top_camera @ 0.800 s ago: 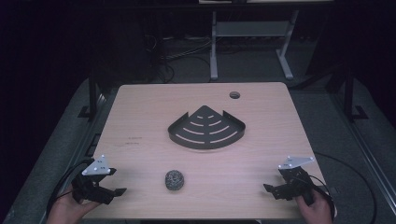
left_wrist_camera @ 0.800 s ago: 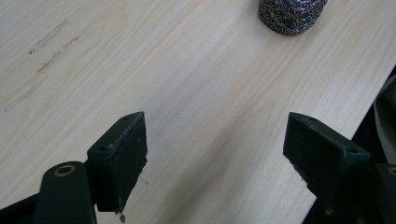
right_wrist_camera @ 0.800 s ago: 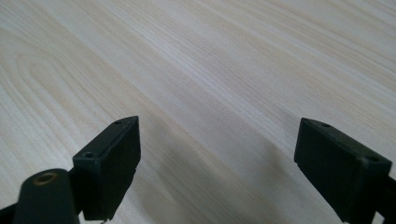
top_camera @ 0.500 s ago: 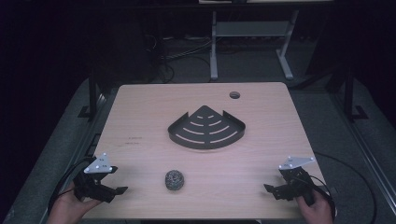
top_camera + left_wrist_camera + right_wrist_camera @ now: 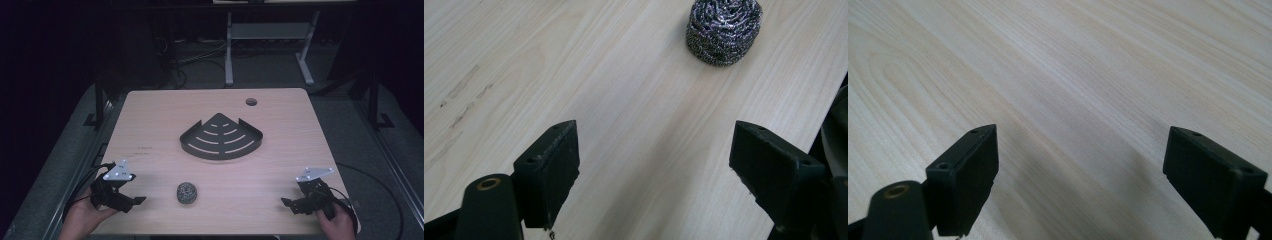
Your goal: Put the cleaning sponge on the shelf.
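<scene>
A round steel-wool scourer (image 5: 187,192) lies on the light wooden table (image 5: 165,115) near its front edge; in the left gripper view the scourer (image 5: 724,31) sits ahead and to the right of the jaws. My left gripper (image 5: 136,202) rests at the front left, pointing toward the scourer, jaws wide apart with bare wood between them (image 5: 651,170). My right gripper (image 5: 286,204) sits at the front right, open, over bare wood (image 5: 1078,175). A black fan-shaped slotted corner rack (image 5: 221,137) lies at the table's middle.
A round cable hole (image 5: 251,102) marks the table's far right. Beyond the far edge, a white metal frame (image 5: 270,35) and cables stand on the dark floor. Black cables trail from both grippers off the front corners.
My left gripper has shifted slightly up and toward the scourer. The right gripper, scourer and rack have stayed in place.
</scene>
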The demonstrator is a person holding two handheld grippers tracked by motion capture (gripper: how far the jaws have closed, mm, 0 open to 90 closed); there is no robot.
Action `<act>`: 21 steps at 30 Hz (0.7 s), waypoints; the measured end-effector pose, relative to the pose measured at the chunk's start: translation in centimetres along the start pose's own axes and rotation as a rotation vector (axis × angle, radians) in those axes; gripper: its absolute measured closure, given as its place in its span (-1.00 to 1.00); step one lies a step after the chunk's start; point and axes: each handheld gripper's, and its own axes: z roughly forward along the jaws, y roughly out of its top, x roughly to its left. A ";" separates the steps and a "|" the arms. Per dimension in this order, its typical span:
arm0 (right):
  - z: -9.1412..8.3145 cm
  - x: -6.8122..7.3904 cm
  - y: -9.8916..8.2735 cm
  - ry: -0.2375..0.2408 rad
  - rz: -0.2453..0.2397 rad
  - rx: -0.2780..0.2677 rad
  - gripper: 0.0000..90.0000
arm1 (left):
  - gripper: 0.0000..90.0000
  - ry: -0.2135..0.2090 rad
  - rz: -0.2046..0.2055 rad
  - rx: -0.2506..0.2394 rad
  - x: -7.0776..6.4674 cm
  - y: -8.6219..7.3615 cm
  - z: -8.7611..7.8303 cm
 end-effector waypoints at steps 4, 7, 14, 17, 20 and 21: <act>-0.1 0.0 0.0 0.002 -0.002 -0.003 -0.68 | -0.55 -0.012 0.009 0.000 -0.3 0.5 0.5; -0.2 0.1 0.0 0.000 0.000 -0.004 -0.68 | -0.55 -0.020 0.015 0.002 -0.5 0.9 0.8; -0.4 0.1 0.0 -0.002 -0.002 -0.012 -0.68 | -0.55 -0.040 0.029 0.008 -0.8 1.8 1.6; -0.4 0.1 0.0 -0.002 -0.006 -0.013 -0.68 | -0.55 -0.046 0.035 0.012 -0.9 2.1 1.9; -0.4 0.1 0.1 -0.001 -0.006 -0.014 -0.68 | -0.55 -0.053 0.036 0.011 -1.0 2.4 2.3; -0.4 0.1 0.1 -0.002 -0.008 -0.014 -0.68 | -0.55 -0.054 0.043 0.014 -1.0 2.5 2.3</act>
